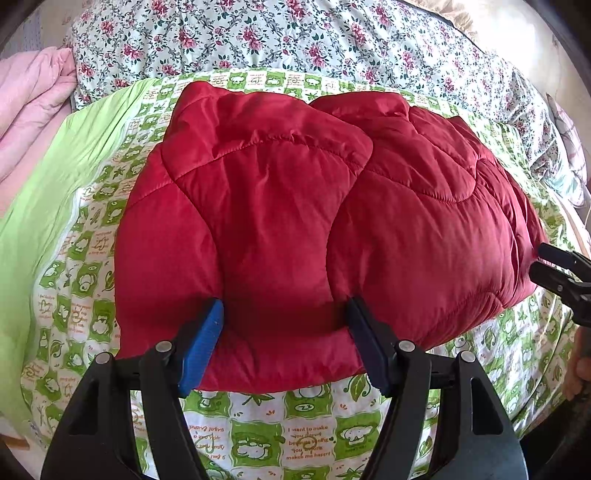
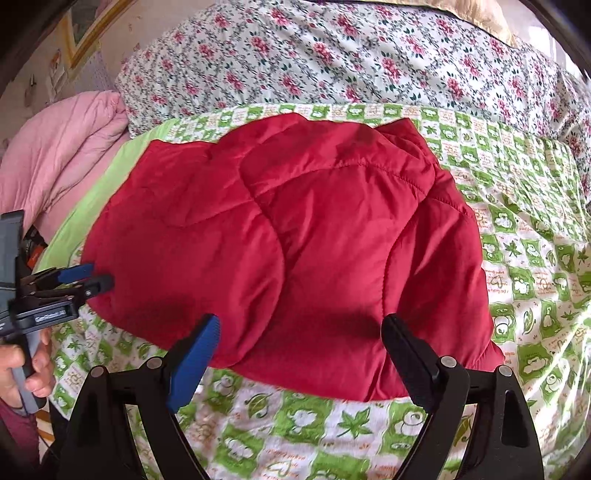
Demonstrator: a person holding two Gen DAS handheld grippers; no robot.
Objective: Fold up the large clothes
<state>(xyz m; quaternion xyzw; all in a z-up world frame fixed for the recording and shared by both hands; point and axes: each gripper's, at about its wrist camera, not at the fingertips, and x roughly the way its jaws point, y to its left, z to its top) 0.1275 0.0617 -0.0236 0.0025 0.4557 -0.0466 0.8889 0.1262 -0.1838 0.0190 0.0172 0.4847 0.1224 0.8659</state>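
Observation:
A red quilted jacket (image 1: pixel 295 206) lies folded on a green-and-white patterned bed sheet (image 1: pixel 306 424); it also shows in the right wrist view (image 2: pixel 295 236). My left gripper (image 1: pixel 286 314) is open, its fingers spread at the jacket's near left edge with the fabric bulging between them, not pinched. It shows from the side in the right wrist view (image 2: pixel 99 277). My right gripper (image 2: pixel 301 325) is open over the jacket's near edge. It appears at the jacket's right edge in the left wrist view (image 1: pixel 541 260).
A floral quilt (image 1: pixel 295 40) lies bunched along the far side of the bed. A pink blanket (image 2: pixel 59 155) lies at the left, beside a plain green sheet strip (image 1: pixel 44 192). A picture frame (image 2: pixel 88 29) hangs on the far left wall.

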